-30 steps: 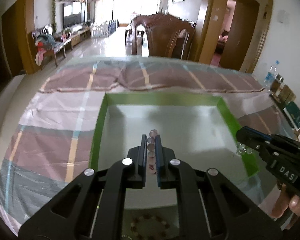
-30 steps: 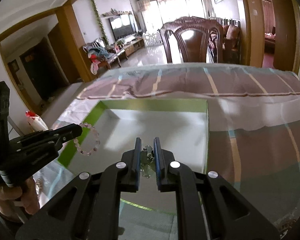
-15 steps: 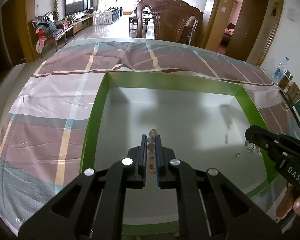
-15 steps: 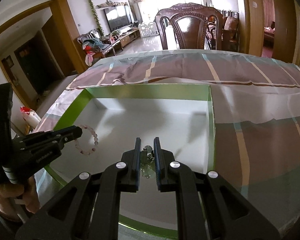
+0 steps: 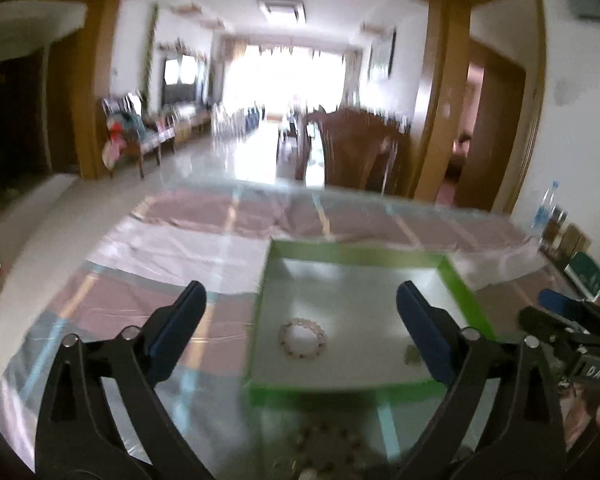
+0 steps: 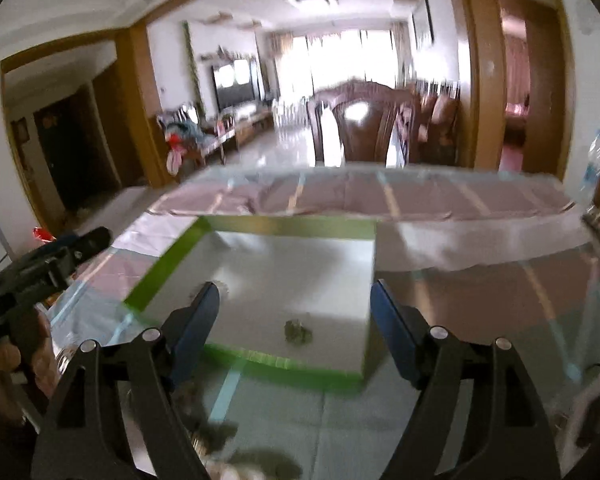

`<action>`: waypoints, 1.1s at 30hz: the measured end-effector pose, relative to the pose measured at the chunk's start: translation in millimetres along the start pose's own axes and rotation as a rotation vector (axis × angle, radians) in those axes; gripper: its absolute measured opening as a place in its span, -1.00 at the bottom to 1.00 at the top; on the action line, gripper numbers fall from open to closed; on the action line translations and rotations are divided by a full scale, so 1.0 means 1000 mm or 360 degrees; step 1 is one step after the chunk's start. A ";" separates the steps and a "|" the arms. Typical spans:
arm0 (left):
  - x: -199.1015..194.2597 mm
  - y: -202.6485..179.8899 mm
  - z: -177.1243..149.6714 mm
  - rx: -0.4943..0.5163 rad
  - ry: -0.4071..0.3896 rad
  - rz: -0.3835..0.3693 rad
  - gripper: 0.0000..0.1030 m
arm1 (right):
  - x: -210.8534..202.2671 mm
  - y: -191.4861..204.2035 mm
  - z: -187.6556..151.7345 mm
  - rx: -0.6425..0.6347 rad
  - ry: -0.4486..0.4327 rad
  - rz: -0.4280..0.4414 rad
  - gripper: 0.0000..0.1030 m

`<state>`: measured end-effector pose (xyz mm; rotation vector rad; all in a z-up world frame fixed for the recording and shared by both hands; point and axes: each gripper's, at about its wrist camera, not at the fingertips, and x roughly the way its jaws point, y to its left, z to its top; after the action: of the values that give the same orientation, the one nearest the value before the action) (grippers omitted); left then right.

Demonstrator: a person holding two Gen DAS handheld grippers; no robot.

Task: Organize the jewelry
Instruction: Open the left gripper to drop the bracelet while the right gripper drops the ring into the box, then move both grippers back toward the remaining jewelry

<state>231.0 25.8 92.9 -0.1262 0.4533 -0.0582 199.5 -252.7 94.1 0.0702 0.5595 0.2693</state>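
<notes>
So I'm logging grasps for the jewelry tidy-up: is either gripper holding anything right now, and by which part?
Nothing is held. Both grippers' jaws are opening with nothing between them; the bead bracelet and small clear piece lie loose in the green-rimmed box.

The worktop (image 6: 480, 292) is covered by glossy clear film over striped cloth; the bracelet (image 5: 302, 338) is made of smooth beads.

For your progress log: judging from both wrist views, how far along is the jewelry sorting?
Done: a bead bracelet and a small clump of jewelry lie inside the green-edged box. In hand: nothing; the left claw and right claw are opening, empty. Left: another bracelet sits on the table before the box.
</notes>
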 end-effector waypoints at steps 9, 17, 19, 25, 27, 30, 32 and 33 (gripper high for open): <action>-0.117 0.003 -0.082 -0.0007 -0.0003 0.0036 0.92 | -0.107 0.029 -0.083 -0.0016 -0.0148 -0.0054 0.77; -0.150 -0.005 -0.135 0.0035 0.0104 0.0120 0.88 | -0.125 0.047 -0.138 0.0021 -0.0089 -0.0116 0.81; -0.155 -0.004 -0.142 0.0033 0.0126 0.0085 0.82 | -0.132 0.051 -0.146 0.0000 -0.0129 -0.0199 0.81; -0.165 -0.008 -0.147 0.0066 0.0089 0.0106 0.83 | -0.136 0.056 -0.153 0.0028 -0.0110 -0.0139 0.81; -0.164 -0.011 -0.150 0.0092 0.0102 0.0109 0.83 | -0.133 0.055 -0.153 0.0033 -0.0099 -0.0149 0.81; -0.161 -0.014 -0.150 0.0104 0.0113 0.0078 0.83 | -0.131 0.056 -0.154 0.0023 -0.0087 -0.0141 0.81; -0.159 -0.014 -0.150 0.0118 0.0124 0.0072 0.83 | -0.130 0.056 -0.155 0.0028 -0.0085 -0.0139 0.81; -0.158 -0.014 -0.151 0.0122 0.0132 0.0069 0.83 | -0.131 0.057 -0.155 0.0030 -0.0084 -0.0137 0.81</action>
<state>22.8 8.4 28.6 -0.0388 0.5357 -0.0382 -2.8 -234.7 37.7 0.0713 0.5115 0.1776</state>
